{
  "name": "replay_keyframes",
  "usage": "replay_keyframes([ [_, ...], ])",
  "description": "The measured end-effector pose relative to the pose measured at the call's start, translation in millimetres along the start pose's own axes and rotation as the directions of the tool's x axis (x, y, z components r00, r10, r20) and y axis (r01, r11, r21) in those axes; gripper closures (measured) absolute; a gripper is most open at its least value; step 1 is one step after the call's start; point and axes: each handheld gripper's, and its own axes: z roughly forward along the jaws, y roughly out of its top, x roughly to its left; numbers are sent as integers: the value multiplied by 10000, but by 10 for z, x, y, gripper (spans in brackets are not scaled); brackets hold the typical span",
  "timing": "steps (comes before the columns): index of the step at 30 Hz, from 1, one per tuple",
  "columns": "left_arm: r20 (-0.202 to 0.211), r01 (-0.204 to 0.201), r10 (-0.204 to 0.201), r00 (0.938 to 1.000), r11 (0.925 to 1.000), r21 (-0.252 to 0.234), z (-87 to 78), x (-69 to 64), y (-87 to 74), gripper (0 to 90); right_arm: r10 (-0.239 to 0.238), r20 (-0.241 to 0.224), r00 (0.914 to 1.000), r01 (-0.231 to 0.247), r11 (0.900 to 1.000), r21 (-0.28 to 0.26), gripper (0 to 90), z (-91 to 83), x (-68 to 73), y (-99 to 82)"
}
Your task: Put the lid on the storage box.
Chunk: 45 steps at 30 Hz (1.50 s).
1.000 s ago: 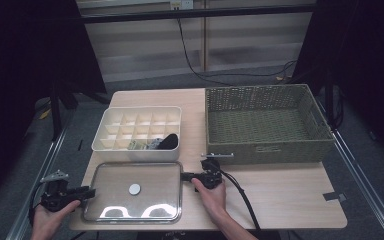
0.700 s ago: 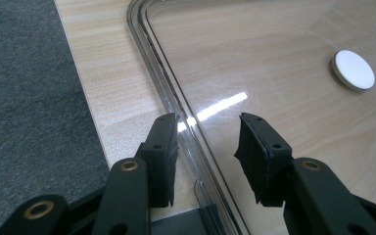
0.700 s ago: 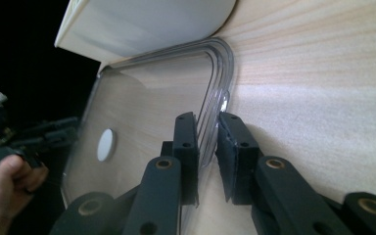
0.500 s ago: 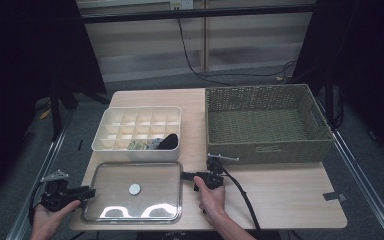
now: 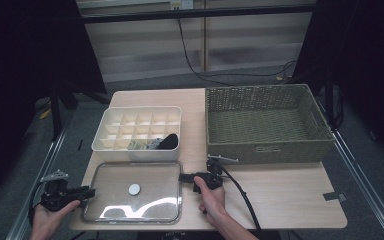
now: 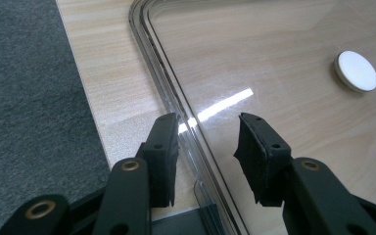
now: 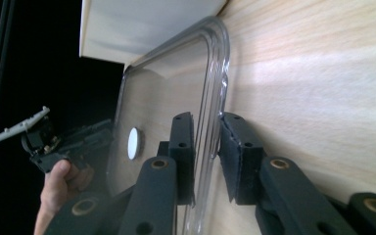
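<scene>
A clear plastic lid [image 5: 115,197] with a small white disc [image 5: 134,189] at its middle lies flat on the wooden table, near the front edge. My left gripper [image 5: 89,191] is at the lid's left rim. In the left gripper view its jaws [image 6: 208,142] stand open astride that rim [image 6: 176,98], with gaps on both sides. My right gripper [image 5: 182,177] is at the lid's right rim. In the right gripper view its jaws [image 7: 206,132] sit close on either side of the rim [image 7: 215,73] without clearly pressing it.
A white compartment box [image 5: 140,125] stands just behind the lid, with a dark item [image 5: 169,141] and small things in its front cells. A green wicker basket [image 5: 265,122] fills the back right. A strip of tape [image 5: 331,196] lies on the bare table at right.
</scene>
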Motion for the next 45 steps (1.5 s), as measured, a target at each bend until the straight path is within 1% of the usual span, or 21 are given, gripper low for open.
replay_keyframes([
  [1, 10, -5, 5, 10000, 10000, -15, 0, 1, -2, 593, -241, -89, 9997, 242, 9996, 121, 728, 7, 18, 2],
  [3, 25, -12, 12, 10000, 10000, -30, 0, 2, -5, 593, -406, -25, 9992, 406, 9990, 210, 703, 1, 32, 18],
  [5, 23, 6, -6, 10000, 10000, -34, 2, 2, -3, 593, -867, -14, 9962, 867, 9954, 419, 718, 3, 36, 33],
  [7, 64, -26, 26, 10000, 10000, 34, -1, 6, 3, 593, -1012, -62, 9948, 1014, 9933, 560, 725, 3, 39, 42],
  [8, 77, -23, 23, 10000, 10000, 57, -1, 5, 6, 594, -1149, -147, 9933, 1157, 9905, 747, 731, -2, 38, 49],
  [11, 160, -34, 32, 9999, 9999, 103, -4, 11, 8, 604, -1570, -187, 9874, 1581, 9829, 939, 740, 1, 29, 61],
  [13, 146, -18, 17, 9999, 10000, 81, -4, 11, 7, 605, -1592, -269, 9869, 1611, 9817, 1011, 738, 7, 30, 66],
  [17, 220, -94, 91, 9997, 9999, 124, -5, 23, 10, 605, -1884, -458, 9810, 1927, 9736, 1228, 724, 15, 33, 82],
  [19, 248, -67, 65, 9997, 9999, 117, -4, 24, 10, 606, -2081, -583, 9764, 2141, 9679, 1318, 718, 21, 43, 80],
  [24, 304, -23, 20, 9995, 9999, 116, -5, 29, 10, 606, -2223, -757, 9720, 2311, 9630, 1388, 711, 23, 48, 92],
  [27, 349, 25, -28, 9994, 10000, 90, -4, 32, 9, 606, -2368, -1006, 9663, 2493, 9584, 1387, 696, 33, 66, 85],
  [30, 348, 13, -15, 9994, 10000, 70, -4, 31, 7, 606, -2564, -987, 9615, 2680, 9544, 1315, 692, 45, 87, 71],
  [33, 558, 148, -150, 9983, 9999, 53, -10, 53, 1, 590, -2471, -1112, 9626, 2602, 9574, 1250, 730, 25, 76, 74],
  [35, 611, 82, -85, 9981, 9999, 67, -12, 55, -1, 583, -2467, -1193, 9617, 2603, 9586, 1155, 745, 10, 70, 78],
  [36, 625, -69, 63, 9980, 9999, 100, -11, 51, 2, 570, -2425, -1325, 9611, 2575, 9599, 1112, 746, 5, 64, 80],
  [38, 612, -40, 31, 9981, 9999, 137, -8, 37, 8, 531, -2556, -1415, 9564, 2709, 9572, 1023, 749, -6, 70, 79],
  [40, 841, 138, -146, 9964, 9999, 96, -10, 58, 10, 473, -2551, -1482, 9555, 2713, 9571, 1017, 762, -11, 70, 80],
  [42, 866, 270, -267, 9959, 9996, -25, -21, 63, 6, 438, -2584, -1550, 9535, 2748, 9567, 958, 769, -20, 71, 78],
  [43, 1081, 362, -353, 9935, 9993, -60, -29, 72, 2, 435, -2617, -1576, 9522, 2775, 9567, 882, 775, -26, 73, 75],
  [44, 1115, 382, -369, 9931, 9992, -98, -31, 77, -1, 428, -2691, -1644, 9490, 2856, 9545, 857, 778, -26, 72, 76],
  [45, 1039, 516, -500, 9933, 9986, -126, -31, 80, -7, 408, -2681, -1754, 9473, 2855, 9548, 824, 779, -27, 76, 78],
])
